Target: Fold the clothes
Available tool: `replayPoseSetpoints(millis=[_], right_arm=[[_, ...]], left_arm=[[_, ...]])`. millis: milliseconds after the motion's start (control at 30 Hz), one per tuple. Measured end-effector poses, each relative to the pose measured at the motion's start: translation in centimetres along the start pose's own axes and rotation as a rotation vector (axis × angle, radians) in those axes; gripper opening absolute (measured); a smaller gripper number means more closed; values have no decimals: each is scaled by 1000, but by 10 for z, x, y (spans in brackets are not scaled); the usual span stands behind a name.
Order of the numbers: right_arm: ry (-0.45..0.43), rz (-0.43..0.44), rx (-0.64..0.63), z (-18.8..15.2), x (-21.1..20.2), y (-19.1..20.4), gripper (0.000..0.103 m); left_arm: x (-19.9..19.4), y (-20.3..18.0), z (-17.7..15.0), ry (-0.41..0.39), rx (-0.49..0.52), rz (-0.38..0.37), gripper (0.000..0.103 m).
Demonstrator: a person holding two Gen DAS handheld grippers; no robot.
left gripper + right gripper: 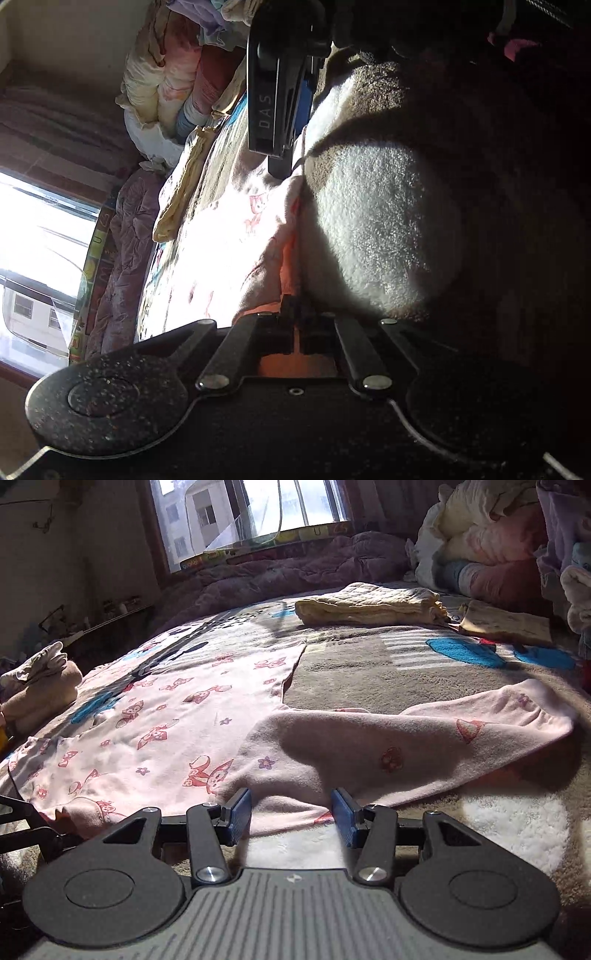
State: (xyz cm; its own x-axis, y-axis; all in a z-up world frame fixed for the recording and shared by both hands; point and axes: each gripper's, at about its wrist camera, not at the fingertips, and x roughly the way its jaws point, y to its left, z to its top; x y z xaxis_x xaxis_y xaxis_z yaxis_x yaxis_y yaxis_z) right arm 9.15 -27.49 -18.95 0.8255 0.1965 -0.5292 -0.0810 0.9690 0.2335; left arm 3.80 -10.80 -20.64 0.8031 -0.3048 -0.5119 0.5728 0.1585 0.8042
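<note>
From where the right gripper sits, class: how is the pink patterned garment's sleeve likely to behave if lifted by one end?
Probably floppy: the sleeve lies flat with soft wrinkles on the blanket, so it should droop from the right gripper. Likely light, being thin knit. It may drag the pink patterned garment, since they are joined.

A patterned blanket (369, 661) covers the bed, with a purple quilt (295, 568) bunched under the window (251, 513) and a heap of rolled bedding (480, 542) at the far right corner.
</note>
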Motion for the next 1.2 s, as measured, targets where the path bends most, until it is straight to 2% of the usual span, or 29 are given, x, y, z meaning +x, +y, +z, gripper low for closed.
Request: replayPoseSetpoints(millis=[167,233,267,333,433,667,733,800,1033,1133,1200], right_arm=[[-9,-3,0,1,-2,0,48],[-17,2,18,2,-5,-1,49],[-18,5,26,3,-6,-1,49],[-24,15,35,2,-11,-2,50],[-30,21,49,2,-14,-4,50],[-36,33,86,2,-14,-6,53],[-34,36,82,2,-13,-6,54],[-33,41,76,1,-13,-6,54],[-29,65,73,1,-14,-12,54],[-30,61,69,1,-14,-14,54],[-32,44,71,1,-14,-16,54]], left_arm=[[-16,4,2,6,-56,-44,0],[-31,15,4,-14,-113,-97,3],[-39,18,4,-30,-142,-112,8],[-50,34,9,-75,-243,-89,11],[-36,45,19,-101,-307,-64,12],[-3,43,31,-114,-288,-146,19],[1,41,30,-94,-264,-158,16],[2,38,30,-92,-221,-141,4],[-7,34,34,-123,-170,-45,2],[4,11,31,-88,-92,-48,2],[7,3,28,-82,-82,-41,2]])
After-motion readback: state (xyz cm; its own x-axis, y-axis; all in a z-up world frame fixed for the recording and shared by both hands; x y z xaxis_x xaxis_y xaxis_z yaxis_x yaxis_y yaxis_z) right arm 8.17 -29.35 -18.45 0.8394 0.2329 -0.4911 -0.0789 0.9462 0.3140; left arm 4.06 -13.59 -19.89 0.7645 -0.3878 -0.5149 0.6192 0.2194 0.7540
